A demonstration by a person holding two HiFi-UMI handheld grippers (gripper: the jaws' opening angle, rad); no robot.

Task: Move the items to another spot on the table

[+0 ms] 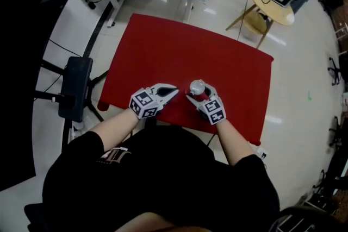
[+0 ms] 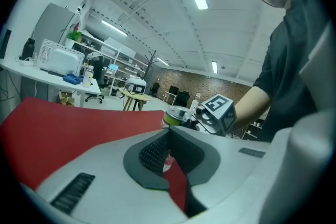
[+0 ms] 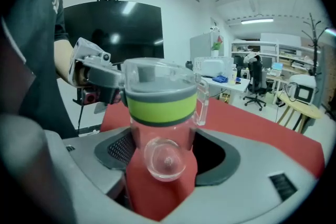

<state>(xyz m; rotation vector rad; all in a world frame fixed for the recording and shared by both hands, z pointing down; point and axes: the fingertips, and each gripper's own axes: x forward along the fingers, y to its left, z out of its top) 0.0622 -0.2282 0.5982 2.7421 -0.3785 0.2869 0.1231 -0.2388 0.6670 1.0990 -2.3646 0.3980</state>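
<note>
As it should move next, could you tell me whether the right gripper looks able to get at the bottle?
Likely yes: the bottle is already right between the jaws of the right gripper, with nothing in the way. Whether the pads already press on it, I cannot tell.

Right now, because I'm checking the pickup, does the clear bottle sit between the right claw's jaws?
Yes, the right gripper view shows the clear bottle, with its green band, standing between the two jaws of the right claw.
</note>
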